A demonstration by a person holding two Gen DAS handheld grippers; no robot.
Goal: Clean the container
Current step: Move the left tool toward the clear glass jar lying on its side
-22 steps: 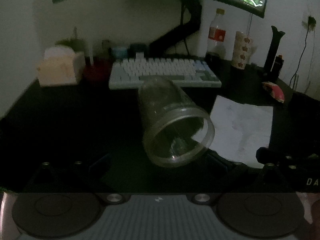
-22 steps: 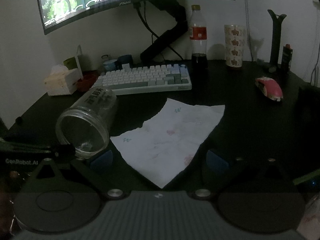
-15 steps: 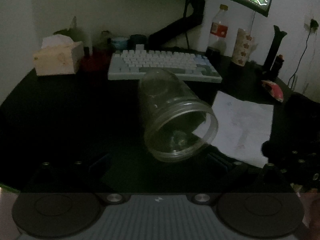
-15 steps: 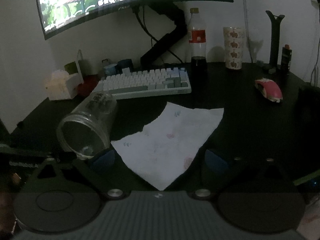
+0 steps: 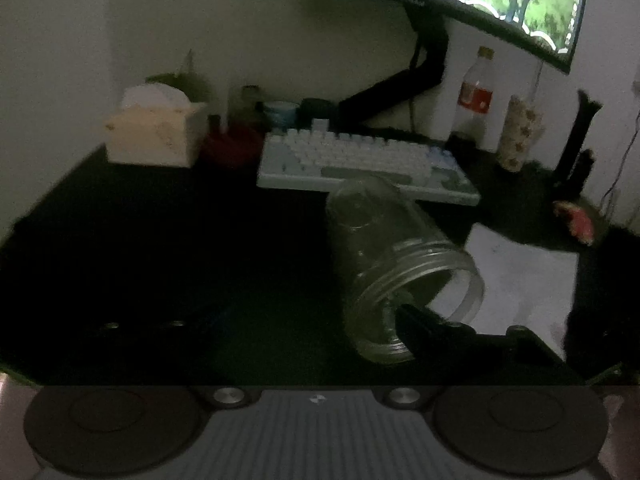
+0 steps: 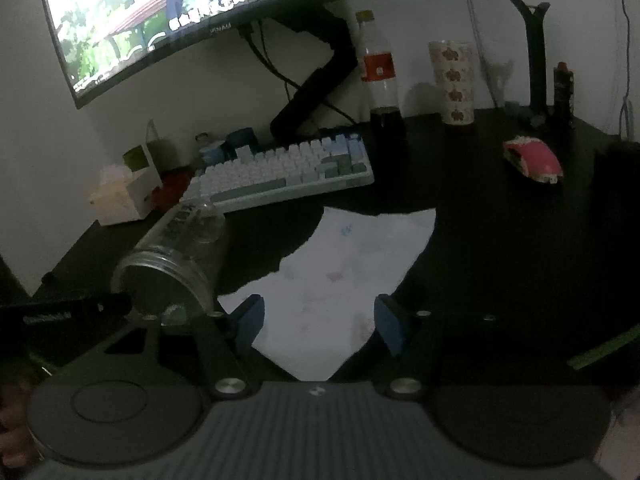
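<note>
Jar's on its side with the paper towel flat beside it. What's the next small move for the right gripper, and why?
Probably ease the right gripper down and close it on the near part of the paper towel. Its jaws stand open and hold nothing, the towel lies flat between them, and the jar lies beside it with its mouth facing this way, ready for wiping.

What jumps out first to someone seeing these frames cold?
The clear jar lying on its side on the dark desk, mouth toward the cameras, with a finger of the left gripper at its rim. Right of it lies a white paper towel, between the open fingers of the right gripper. Behind glows a curved monitor.
</note>
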